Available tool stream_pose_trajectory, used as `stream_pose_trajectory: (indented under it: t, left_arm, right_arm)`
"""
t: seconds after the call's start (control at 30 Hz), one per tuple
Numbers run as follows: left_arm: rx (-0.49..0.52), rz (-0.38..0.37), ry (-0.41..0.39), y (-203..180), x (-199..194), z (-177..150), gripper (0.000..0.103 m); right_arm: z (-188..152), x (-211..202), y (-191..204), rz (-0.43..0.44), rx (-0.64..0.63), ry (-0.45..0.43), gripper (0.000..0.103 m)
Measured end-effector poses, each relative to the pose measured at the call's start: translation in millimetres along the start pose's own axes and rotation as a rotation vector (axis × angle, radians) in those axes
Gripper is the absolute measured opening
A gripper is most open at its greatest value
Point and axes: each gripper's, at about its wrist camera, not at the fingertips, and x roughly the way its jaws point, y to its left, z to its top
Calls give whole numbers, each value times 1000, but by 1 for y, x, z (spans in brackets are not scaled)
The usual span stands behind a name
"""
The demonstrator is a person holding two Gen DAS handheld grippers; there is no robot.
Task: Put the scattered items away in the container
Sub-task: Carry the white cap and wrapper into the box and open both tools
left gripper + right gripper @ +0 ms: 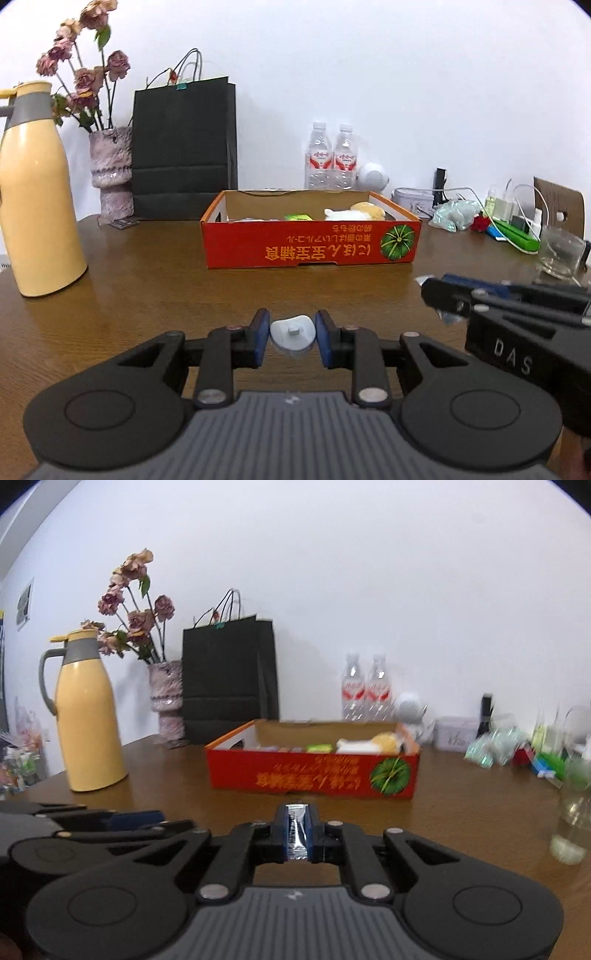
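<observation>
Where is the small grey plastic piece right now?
In the left wrist view the grey plastic piece sits clamped in the left gripper, above the brown table, short of the red box.

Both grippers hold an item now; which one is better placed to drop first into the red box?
Probably right: the right gripper, jaws shut on the snack packet, looks nearer the red box; in the left view it reaches ahead of the left gripper.

foil sachet (297,829) between right gripper (297,830) fingers (280,827)
</observation>
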Motion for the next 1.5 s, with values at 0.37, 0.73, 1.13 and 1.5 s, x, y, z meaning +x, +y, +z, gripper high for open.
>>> stream_pose_trajectory:
  t: [0.37,0.73,1.13,1.5]
  left_arm:
    - [-67,-203,148,51,126,172,28]
    - [-115,-136,621,56,359,192,28]
    - [-21,-146,675,72,352,186,96]
    - [19,-211,745,83,310,160,95]
  right_arm:
    - [132,56,-62,-57,-32,2,8]
    - [202,298,-139,-16,202,621,8]
    - [139,367,-119,-61,146,979,67]
    - [127,335,-98,-71,131,975,73]
